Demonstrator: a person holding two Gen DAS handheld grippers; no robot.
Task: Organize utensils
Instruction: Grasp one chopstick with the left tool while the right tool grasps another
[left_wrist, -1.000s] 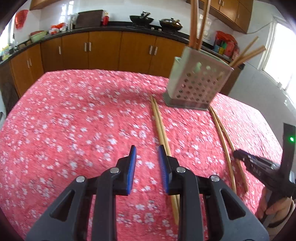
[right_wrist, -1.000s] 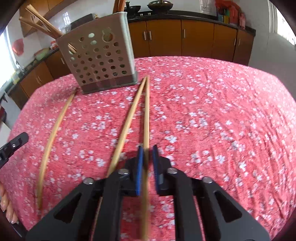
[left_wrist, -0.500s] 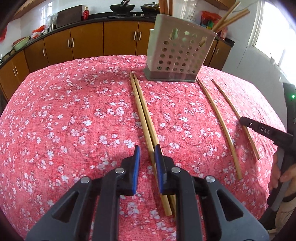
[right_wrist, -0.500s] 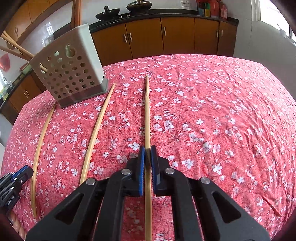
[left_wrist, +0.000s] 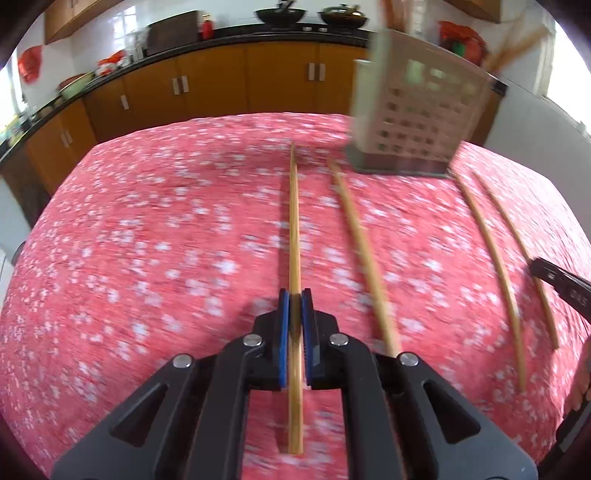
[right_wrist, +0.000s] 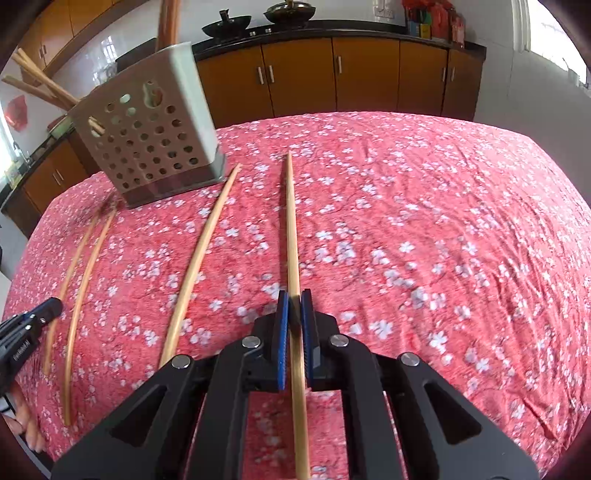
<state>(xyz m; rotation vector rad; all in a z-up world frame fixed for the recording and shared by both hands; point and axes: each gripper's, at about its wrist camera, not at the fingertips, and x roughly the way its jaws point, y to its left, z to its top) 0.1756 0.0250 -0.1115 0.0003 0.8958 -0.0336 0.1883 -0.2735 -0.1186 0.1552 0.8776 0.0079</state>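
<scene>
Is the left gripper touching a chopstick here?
Touching. The left wrist view shows the left gripper shut on a chopstick, both pads against it.

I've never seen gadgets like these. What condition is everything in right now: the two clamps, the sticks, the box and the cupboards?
left gripper: shut on left chopstick
right gripper: shut on right chopstick
loose chopstick: lying flat on tablecloth
utensil holder: upright, chopsticks standing inside
cabinet doors: closed

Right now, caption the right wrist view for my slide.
Right claw shut on one chopstick above the floral tablecloth, perforated utensil holder ahead-left.
</scene>
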